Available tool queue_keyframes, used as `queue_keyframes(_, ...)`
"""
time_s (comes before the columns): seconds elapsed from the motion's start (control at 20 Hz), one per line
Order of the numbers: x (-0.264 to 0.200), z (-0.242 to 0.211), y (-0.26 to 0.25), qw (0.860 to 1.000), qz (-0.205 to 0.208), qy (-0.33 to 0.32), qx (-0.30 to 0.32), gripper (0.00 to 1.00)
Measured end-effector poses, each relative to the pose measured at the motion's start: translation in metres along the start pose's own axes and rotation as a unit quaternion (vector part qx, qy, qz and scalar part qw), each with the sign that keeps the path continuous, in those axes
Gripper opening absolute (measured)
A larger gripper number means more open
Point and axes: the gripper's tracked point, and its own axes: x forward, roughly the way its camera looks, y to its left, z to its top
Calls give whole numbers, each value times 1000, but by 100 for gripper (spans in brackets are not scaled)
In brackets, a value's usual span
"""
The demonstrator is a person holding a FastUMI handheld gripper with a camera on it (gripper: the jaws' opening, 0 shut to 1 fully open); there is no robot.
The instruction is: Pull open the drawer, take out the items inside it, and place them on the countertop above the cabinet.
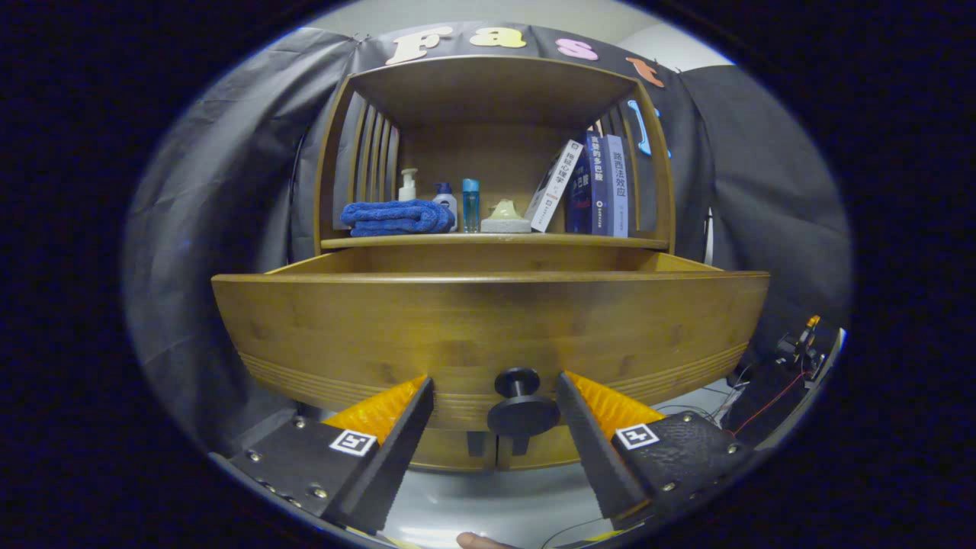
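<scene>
Drawer (488, 320) out, fingers (568, 404) spread round knob (522, 408)

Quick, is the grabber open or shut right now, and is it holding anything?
Hand-held gripper: open, holding nothing; the drawer knob sits between its fingers, untouched.

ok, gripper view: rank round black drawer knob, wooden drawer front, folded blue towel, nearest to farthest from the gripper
1. Round black drawer knob, between the open gripper's fingers, untouched.
2. Wooden drawer front, just behind the knob, pulled out.
3. Folded blue towel, on the shelf beyond the drawer, left of the bottles.
</scene>
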Motion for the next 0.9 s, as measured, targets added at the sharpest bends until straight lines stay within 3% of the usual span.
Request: queue_keyframes(0.9,57,19,10,1000,-8,8,2,98)
